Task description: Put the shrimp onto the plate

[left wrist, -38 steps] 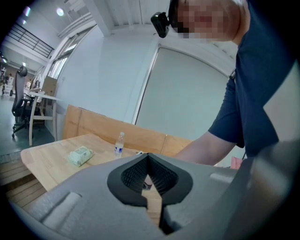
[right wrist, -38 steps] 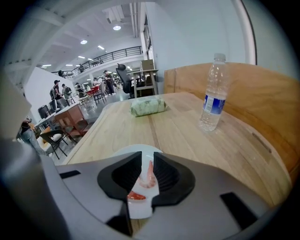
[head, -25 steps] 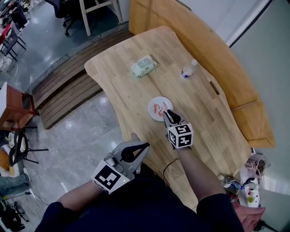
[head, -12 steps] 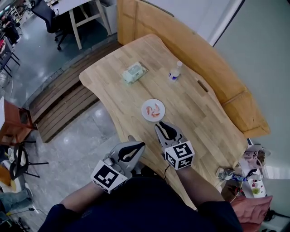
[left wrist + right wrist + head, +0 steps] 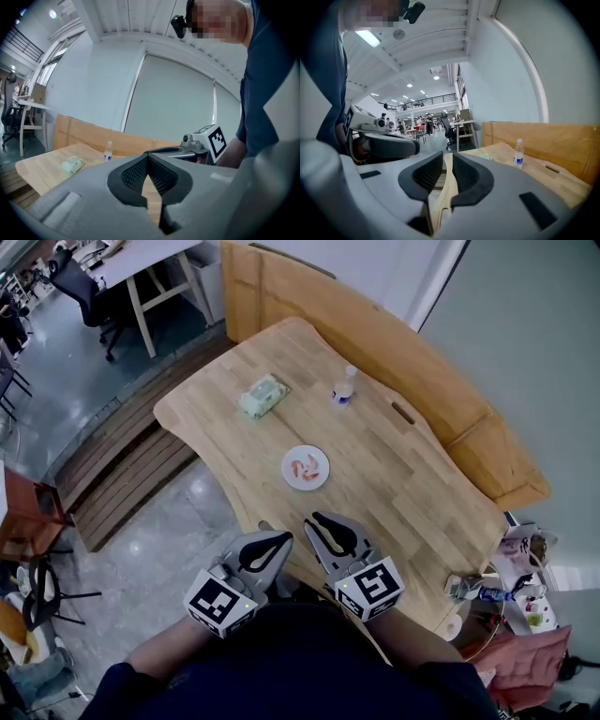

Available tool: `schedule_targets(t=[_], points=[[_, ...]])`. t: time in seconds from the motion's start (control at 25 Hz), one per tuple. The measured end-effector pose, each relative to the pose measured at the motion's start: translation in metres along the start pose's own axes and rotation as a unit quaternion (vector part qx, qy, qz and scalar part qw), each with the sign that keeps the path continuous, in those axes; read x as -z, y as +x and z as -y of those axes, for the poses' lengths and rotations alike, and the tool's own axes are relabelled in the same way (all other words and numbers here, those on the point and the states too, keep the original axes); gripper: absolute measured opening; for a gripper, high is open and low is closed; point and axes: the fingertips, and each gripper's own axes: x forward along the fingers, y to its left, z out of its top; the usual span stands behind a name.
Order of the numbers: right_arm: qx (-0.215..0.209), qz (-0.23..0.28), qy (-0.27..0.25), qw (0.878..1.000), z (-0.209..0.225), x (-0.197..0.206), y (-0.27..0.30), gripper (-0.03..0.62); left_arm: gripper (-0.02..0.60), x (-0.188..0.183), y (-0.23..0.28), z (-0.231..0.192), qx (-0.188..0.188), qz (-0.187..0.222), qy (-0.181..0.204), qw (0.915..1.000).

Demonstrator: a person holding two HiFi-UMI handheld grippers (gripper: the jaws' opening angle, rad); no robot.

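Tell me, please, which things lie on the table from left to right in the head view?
Pack of wipes → plate holding the shrimp → water bottle.

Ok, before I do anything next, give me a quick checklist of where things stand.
1. Shrimp on the plate: ok, it lies inside the rim.
2. Right gripper empty: ok, its jaws are a narrow gap apart with nothing between them.
3. Left gripper empty: ok, its jaws are together on nothing.
4. Both grippers clear of the plate: ok, they hang by the near edge of the table.
5. Bottle upright and out of the way: ok, it stands beyond the plate.
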Motion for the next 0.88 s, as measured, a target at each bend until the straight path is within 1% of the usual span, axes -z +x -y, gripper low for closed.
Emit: schedule_targets(t=[0.12,0.28,0.52,0.64,0.88], points=[[-0.005,0.011,-0.006,1.000,-0.010,-0.009,-0.008,0.066,0.005,-0.004,0.001,0.003,0.007,0.003,0.012,0.9999],[-0.016,0.024,-0.020,0.999,-0.019,-0.019,-0.014,0.055,0.003,-0.008,0.003,0.005,0.011,0.005,0.014,0.9998],[-0.022,0.035,-0.018,0.999,-0.030,-0.021,-0.018,0.025,0.005,-0.010,0.004,0.008,0.016,0.007,0.022,0.9996],[-0.023,0.039,-0.021,0.999,-0.031,-0.022,-0.018,0.011,0.003,-0.011,0.005,0.007,0.012,0.005,0.013,0.9998],[-0.024,0.045,-0.026,0.998,-0.032,-0.024,-0.018,0.011,0.005,-0.009,0.005,0.007,0.016,0.005,0.021,0.9996]])
